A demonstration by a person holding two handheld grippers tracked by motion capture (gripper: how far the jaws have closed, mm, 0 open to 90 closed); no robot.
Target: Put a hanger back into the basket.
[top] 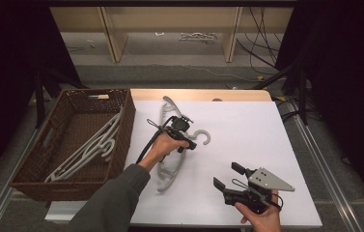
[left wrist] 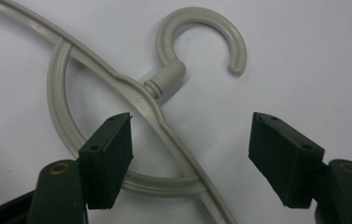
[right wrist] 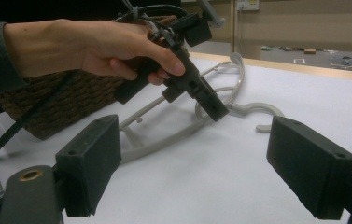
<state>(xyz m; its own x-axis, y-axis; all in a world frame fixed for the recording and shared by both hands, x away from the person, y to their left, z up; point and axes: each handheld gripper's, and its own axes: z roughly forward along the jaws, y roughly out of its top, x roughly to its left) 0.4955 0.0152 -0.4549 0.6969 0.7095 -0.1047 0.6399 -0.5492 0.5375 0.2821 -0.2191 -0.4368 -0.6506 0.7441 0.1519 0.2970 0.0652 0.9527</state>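
Observation:
A grey plastic hanger (top: 205,137) lies on the white tabletop (top: 247,130), its hook pointing right. My left gripper (top: 189,143) is tilted down over the hanger's neck. In the left gripper view its jaws stand open (left wrist: 190,154), with the hanger's arm (left wrist: 164,79) running between them and no pad touching it. My right gripper (top: 227,176) hovers near the table's front right, open with nothing between its jaws (right wrist: 206,168). The right gripper view looks across at the left gripper (right wrist: 197,88) and the hanger's hook (right wrist: 253,109).
A brown wicker basket (top: 129,121) stands at the table's left with several grey hangers (top: 92,145) inside. Beyond the far table edge are wooden shelf legs (top: 114,38) and floor cables (top: 261,43). White tabletop lies bare to the right of the hanger.

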